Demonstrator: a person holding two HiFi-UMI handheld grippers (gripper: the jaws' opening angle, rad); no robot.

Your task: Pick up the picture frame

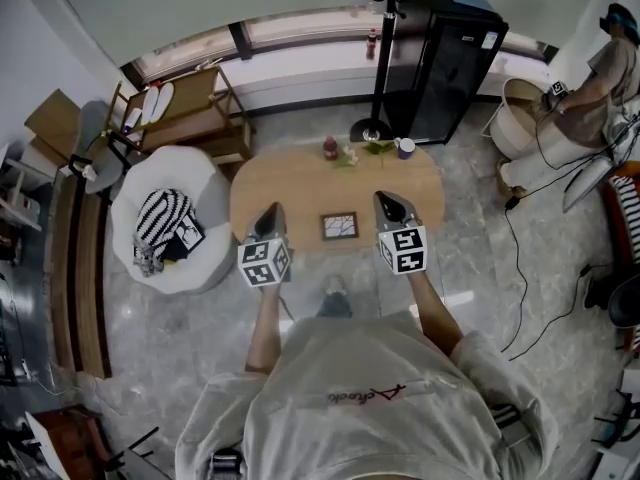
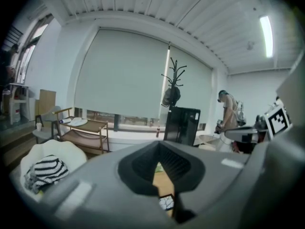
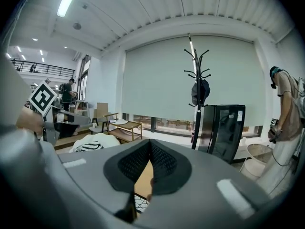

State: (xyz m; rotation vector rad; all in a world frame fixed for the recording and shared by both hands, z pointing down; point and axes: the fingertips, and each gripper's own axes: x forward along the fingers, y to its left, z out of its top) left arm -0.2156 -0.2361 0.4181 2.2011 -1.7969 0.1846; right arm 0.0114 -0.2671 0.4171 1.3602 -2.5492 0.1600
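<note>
A light-brown oval wooden table (image 1: 300,183) is standing on a grey marbled stone floor (image 1: 470,268). A small square picture frame with a dark border (image 1: 339,226) is lying flat on the surface, just inside the middle of the near edge. Its pale picture is showing dark branching lines. Along the far edge, a small dark-red bottle-like object (image 1: 330,148) is standing slightly left of centre. A sprig of green leaves (image 1: 372,149) is lying near it to the right. A pale mug with a bluish top (image 1: 405,148) is standing just beside the leaves, toward the far right end.
</note>
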